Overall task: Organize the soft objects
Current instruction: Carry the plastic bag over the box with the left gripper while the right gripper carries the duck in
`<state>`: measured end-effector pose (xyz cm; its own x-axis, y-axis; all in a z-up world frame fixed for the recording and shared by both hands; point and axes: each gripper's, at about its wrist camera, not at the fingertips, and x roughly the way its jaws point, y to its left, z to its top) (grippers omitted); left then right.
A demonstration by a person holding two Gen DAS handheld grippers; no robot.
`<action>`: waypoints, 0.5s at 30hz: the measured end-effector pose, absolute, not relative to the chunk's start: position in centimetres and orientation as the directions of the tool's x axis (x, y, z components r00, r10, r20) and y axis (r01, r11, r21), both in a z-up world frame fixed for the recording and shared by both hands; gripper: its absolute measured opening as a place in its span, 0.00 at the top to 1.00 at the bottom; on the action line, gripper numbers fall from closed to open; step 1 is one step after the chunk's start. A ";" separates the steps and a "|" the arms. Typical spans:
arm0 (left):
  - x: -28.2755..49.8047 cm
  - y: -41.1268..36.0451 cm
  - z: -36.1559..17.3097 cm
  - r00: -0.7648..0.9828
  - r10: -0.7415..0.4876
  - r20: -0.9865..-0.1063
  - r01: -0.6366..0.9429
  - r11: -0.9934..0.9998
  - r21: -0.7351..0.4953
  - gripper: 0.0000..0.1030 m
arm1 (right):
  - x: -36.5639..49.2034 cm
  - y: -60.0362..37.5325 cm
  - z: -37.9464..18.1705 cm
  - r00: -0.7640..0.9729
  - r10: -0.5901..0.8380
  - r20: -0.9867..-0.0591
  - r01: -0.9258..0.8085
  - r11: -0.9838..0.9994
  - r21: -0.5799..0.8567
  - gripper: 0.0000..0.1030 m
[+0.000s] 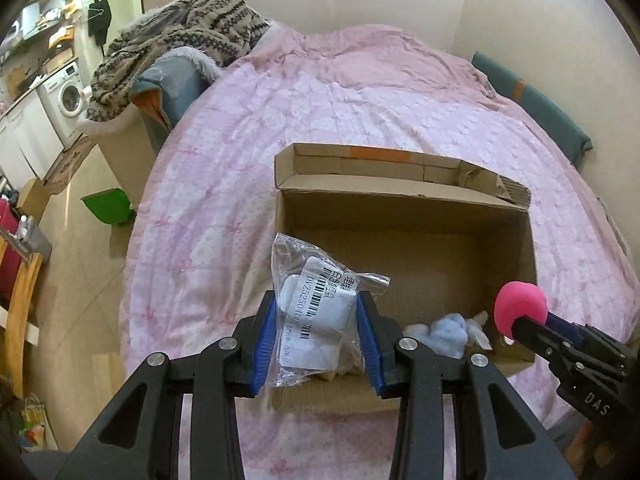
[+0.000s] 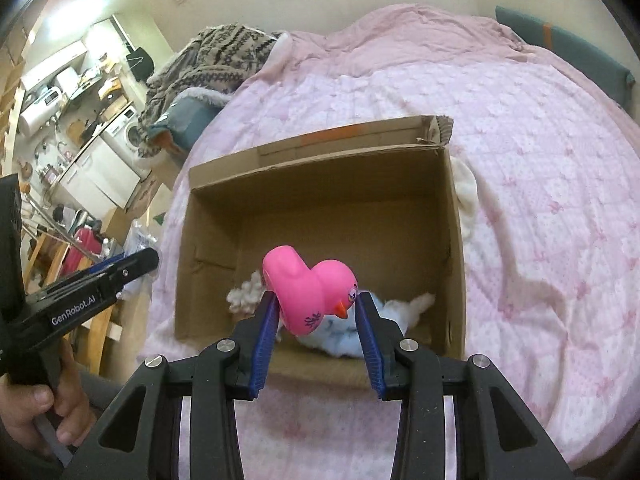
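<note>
- The left tongs [image 1: 316,336] are closed partway on a clear plastic bag [image 1: 320,312] with a barcode label and pale blue pads inside; both blue pads press its sides
- The bag is held up in the air above the near left corner of the cardboard box [image 1: 404,216]
- The right tongs [image 2: 316,332] grip a pink rubber duck [image 2: 312,294] between the blue pads, its orange beak pointing toward the right pad
- The duck hangs over the near part of the open box [image 2: 320,184], above a light blue fluffy item [image 2: 340,334] and bits of white stuffing [image 2: 244,294] lying on the box floor
- The box sits on a bed with a pink quilt [image 2: 540,160], its flaps open
- A white fluffy piece [image 2: 466,192] lies on the quilt against the box's right wall
- A patterned knit blanket [image 1: 180,40] is heaped at the bed's far left
- A hand [image 2: 36,412] holds the left tongs' grip at the lower left of the right wrist view
</note>
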<state>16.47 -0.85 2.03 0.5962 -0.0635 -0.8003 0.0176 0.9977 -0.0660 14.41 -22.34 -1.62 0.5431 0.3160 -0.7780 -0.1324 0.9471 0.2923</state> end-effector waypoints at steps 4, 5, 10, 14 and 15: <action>17.9 -1.4 -0.2 0.588 -0.062 -0.806 0.034 0.998 -0.052 0.66 | 15.5 -22.9 -3.3 0.537 0.316 -0.782 -0.108 0.945 0.307 0.60; 18.1 -1.4 -0.8 0.585 -0.066 -0.808 0.036 0.998 -0.055 0.66 | 15.7 -22.9 -3.6 0.531 0.317 -0.786 -0.103 0.945 0.312 0.60; 18.6 -1.5 -3.3 0.570 -0.068 -0.819 0.031 0.998 -0.061 0.66 | 16.6 -22.9 -5.4 0.504 0.312 -0.805 -0.104 0.948 0.302 0.60; 18.9 -1.9 -4.4 0.560 -0.075 -0.825 0.046 0.997 -0.060 0.66 | 16.9 -22.4 -6.6 0.469 0.325 -0.821 -0.110 0.944 0.311 0.60; 19.0 -1.9 -4.6 0.560 -0.081 -0.824 0.047 0.997 -0.066 0.66 | 17.0 -22.3 -6.8 0.462 0.329 -0.823 -0.113 0.943 0.313 0.60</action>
<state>18.98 -1.87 -4.56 0.5601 -0.0814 -0.8244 0.0475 0.9967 -0.0662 17.02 -22.33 -6.84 0.4624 0.3289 -0.8234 -0.1135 0.9430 0.3129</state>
